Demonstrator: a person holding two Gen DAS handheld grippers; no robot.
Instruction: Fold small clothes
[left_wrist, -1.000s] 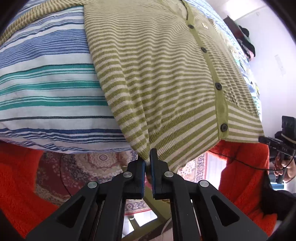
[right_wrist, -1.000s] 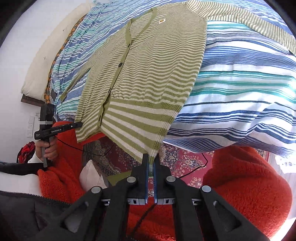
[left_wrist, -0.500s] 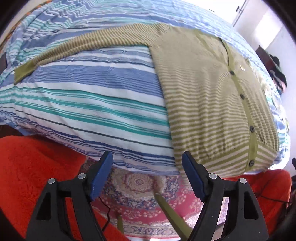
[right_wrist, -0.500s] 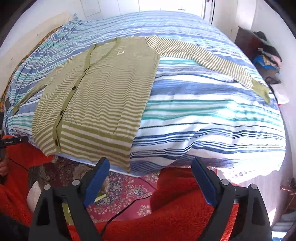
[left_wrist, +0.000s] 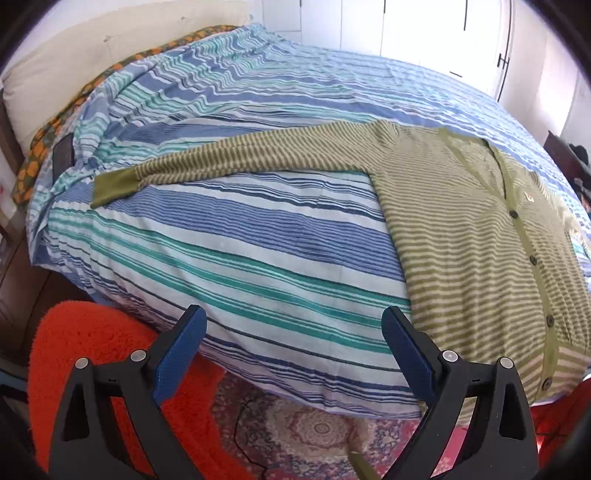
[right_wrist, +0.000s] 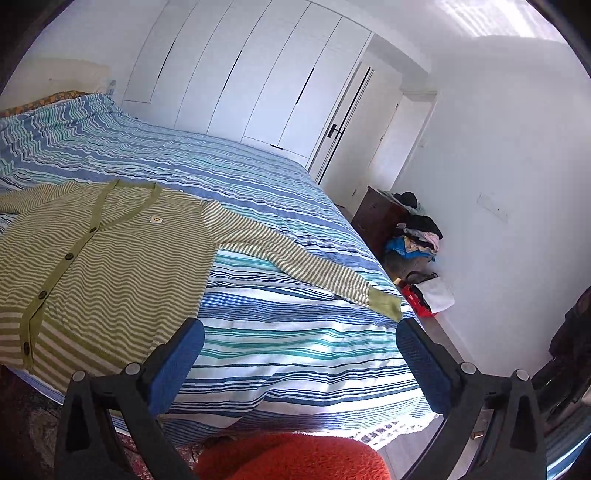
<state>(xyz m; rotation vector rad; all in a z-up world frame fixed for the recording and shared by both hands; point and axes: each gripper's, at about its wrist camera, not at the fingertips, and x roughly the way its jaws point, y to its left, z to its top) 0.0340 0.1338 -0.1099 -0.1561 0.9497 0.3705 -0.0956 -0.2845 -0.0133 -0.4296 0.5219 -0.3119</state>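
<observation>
On a wide bed under a blue, teal and white striped duvet (left_wrist: 229, 236), a green-and-cream striped knit cardigan (left_wrist: 476, 236) lies flat, buttoned, both sleeves spread out sideways.

Its hem sits at the near edge of the bed; the left sleeve's plain green cuff (left_wrist: 114, 184) points far left, the right sleeve's cuff (right_wrist: 384, 302) far right. Both tools hang above the near edge, touching nothing: the black left gripper with blue pads (left_wrist: 291, 347) has its jaws spread wide, as does the right gripper (right_wrist: 299, 354). Folding likely starts with the sleeves; each cuff is best pinched at its tip and carried straight across the chest, keeping the knit flat.
</observation>
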